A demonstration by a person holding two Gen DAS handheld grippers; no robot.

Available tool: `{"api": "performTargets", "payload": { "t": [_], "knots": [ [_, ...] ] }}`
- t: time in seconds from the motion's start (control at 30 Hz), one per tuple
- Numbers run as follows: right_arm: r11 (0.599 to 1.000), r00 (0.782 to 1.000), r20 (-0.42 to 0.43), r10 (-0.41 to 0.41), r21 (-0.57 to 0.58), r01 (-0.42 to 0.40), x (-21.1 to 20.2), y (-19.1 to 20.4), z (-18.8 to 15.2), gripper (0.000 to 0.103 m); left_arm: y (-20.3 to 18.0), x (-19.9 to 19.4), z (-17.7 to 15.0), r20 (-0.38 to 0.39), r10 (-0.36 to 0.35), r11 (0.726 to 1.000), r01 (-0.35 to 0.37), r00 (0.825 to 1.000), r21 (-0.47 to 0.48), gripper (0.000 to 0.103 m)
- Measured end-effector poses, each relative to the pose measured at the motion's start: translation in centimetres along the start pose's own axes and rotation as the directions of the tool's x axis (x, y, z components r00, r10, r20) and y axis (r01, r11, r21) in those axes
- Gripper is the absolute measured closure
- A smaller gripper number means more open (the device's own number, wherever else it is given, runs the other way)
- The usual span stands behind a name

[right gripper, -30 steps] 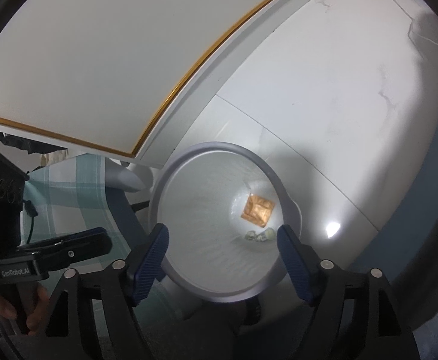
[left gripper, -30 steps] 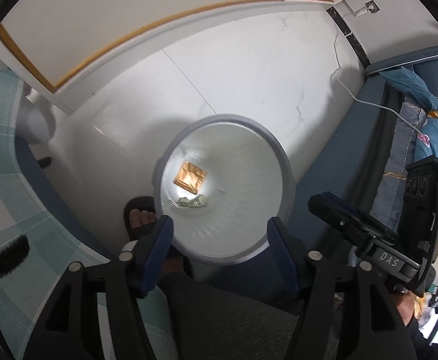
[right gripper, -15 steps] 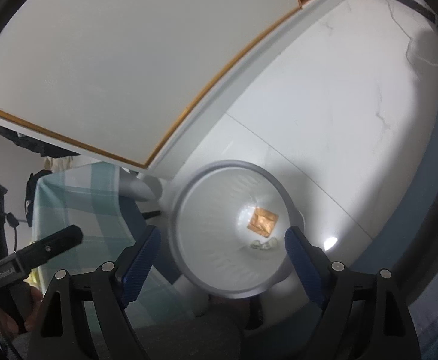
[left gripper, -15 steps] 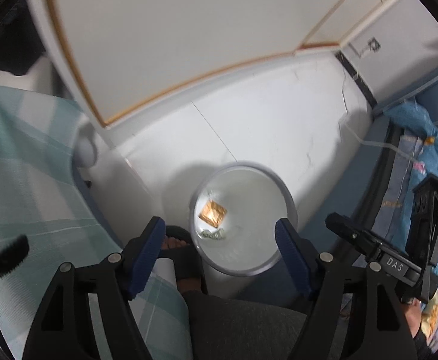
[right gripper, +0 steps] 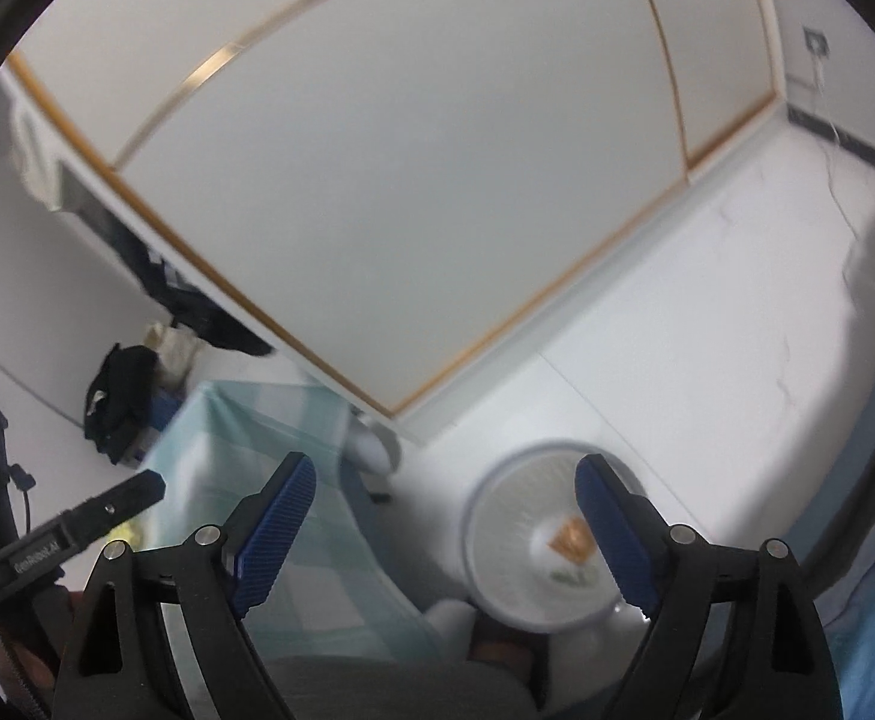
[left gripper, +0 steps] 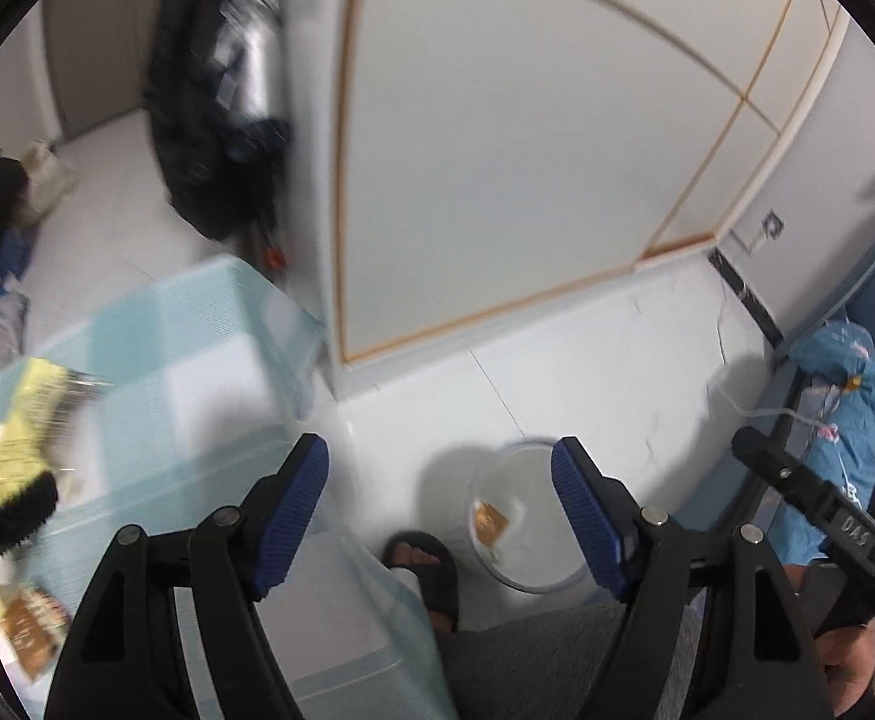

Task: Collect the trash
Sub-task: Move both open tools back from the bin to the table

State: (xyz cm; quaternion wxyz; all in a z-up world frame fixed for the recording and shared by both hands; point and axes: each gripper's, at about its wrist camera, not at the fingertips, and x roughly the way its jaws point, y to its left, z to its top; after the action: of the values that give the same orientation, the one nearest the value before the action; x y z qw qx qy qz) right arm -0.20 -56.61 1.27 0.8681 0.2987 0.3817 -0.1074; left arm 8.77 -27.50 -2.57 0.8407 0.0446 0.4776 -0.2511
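Both the left gripper [left gripper: 440,504] and right gripper [right gripper: 446,516] hung released and empty above the bin [left gripper: 527,516] on the floor, wrappers [left gripper: 490,521] already inside, while yellow trash [left gripper: 17,426] lay farther left on the tabletop [left gripper: 155,360], where a hasty reach might miss it.

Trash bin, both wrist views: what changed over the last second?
Both tongs, left and right, pulled up and away from the bin, swinging left toward the checked tablecloth. Both were open and empty throughout. The orange wrapper is unmoved in the bin.
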Motion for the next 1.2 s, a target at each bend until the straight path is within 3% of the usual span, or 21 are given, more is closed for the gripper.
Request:
{"api": "performTargets", "payload": {
  "t": [0.27,0.6,0.83,1.0,1.2],
  "knots": [
    [0.991,0.993,0.068,0.092,-0.104,-0.085,-3.7,8.0,-0.6,0.012,4.7,-6.6,-0.5,0.152,0.073,0.994,-0.06,0.986,-0.088,0.021],
    [0.919,0.972,0.092,0.217,-0.355,-0.171,-5.6,19.2,-4.8,0.011,12.7,-14.1,-3.1,0.298,0.213,0.959,-0.14,0.93,-0.248,0.012],
    [0.861,0.958,0.014,0.285,-0.443,-0.25,-4.0,26.2,-8.5,0.005,18.8,-17.2,-5.9,0.331,0.306,0.923,-0.194,0.893,-0.332,0.008],
    [0.832,0.956,-0.064,0.285,-0.48,-0.28,-1.4,30.1,-12.0,0.004,22.6,-17.2,-7.9,0.337,0.308,0.913,-0.176,0.889,-0.368,0.008],
    [0.815,0.948,-0.194,0.251,-0.486,-0.316,2.4,32.7,-15.5,0.004,26.9,-16.6,-9.9,0.31,0.336,0.88,-0.179,0.89,-0.439,0.008]
  ]
}}
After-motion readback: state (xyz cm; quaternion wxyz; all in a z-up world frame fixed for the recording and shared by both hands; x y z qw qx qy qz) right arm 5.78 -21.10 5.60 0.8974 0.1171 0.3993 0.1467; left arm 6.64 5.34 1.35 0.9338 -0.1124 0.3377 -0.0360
